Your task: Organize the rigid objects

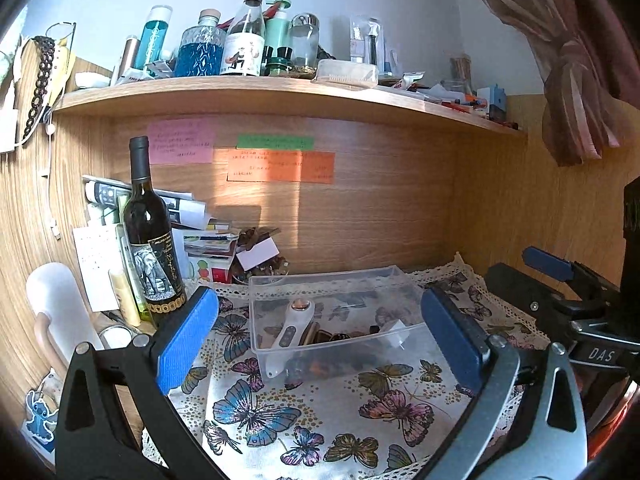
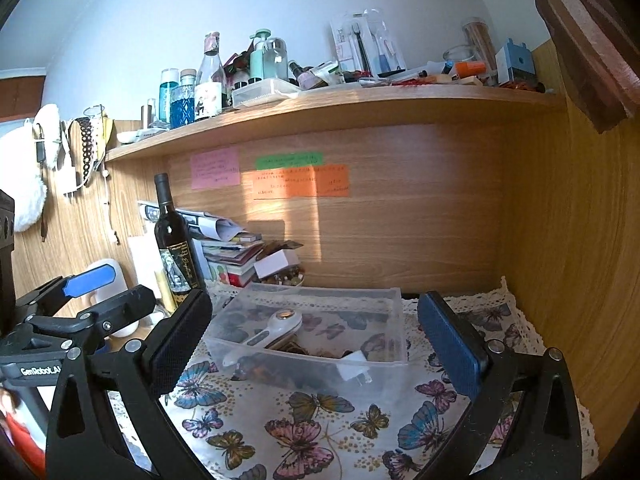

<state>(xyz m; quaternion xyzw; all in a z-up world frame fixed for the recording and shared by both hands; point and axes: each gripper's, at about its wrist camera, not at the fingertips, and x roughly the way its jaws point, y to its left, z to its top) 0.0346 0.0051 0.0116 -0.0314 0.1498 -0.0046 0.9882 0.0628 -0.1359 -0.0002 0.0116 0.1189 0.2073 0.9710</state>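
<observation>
A clear plastic bin (image 1: pixel 280 284) stands on the butterfly-print cloth (image 1: pixel 320 420) on the desk. It also shows in the right wrist view (image 2: pixel 384 296). In it lie a white handheld device (image 1: pixel 294 322) with a copper tip, a white plug adapter (image 1: pixel 396 334) and several dark small items. The device (image 2: pixel 276 330) and adapter (image 2: pixel 356 368) show in the right view too. My left gripper (image 1: pixel 320 344) is open and empty, in front of the bin. My right gripper (image 2: pixel 316 350) is open and empty, also facing the bin. Each gripper shows at the edge of the other's view.
A dark wine bottle (image 1: pixel 150 236) stands left of the bin beside stacked papers and boxes (image 1: pixel 200 232). A white roller (image 1: pixel 56 312) lies at the far left. The shelf (image 1: pixel 280 92) above holds several bottles. Wooden walls close the back and right.
</observation>
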